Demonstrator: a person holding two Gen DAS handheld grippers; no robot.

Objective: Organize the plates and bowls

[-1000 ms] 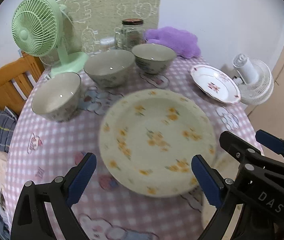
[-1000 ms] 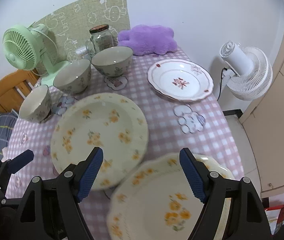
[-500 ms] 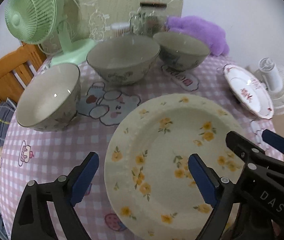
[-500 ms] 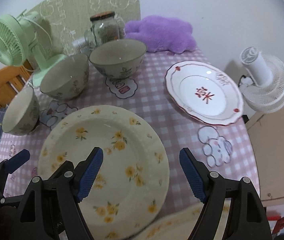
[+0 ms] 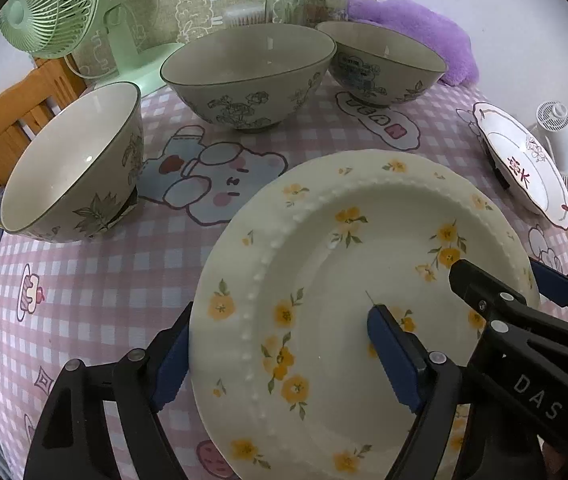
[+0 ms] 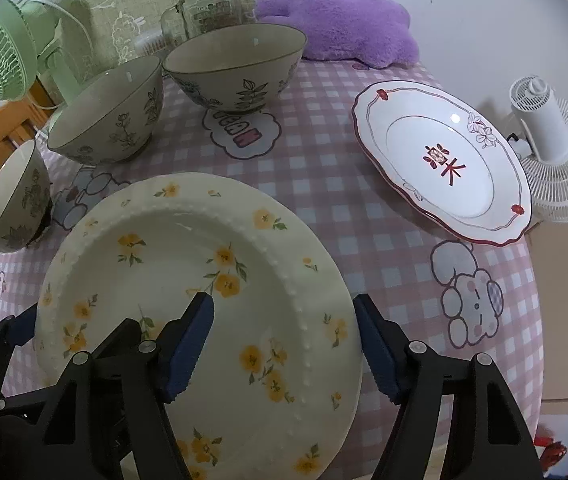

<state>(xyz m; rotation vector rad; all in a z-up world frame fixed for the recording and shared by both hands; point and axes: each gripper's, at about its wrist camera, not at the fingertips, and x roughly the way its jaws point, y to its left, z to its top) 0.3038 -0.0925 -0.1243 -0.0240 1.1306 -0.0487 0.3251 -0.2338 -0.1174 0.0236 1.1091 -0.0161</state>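
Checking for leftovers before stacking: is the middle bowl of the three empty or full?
Empty. The left wrist view looks into the middle bowl and shows only a bare, smooth grey inside down to its bottom.

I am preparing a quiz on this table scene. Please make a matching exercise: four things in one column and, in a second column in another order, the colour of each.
Things:
1. plate with flowers
2. cushion
3. fan on the table
4. fan beside the table

Colours:
A. white
B. cream with yellow
C. purple
D. light green

Right pairs: 1-B, 2-C, 3-D, 4-A
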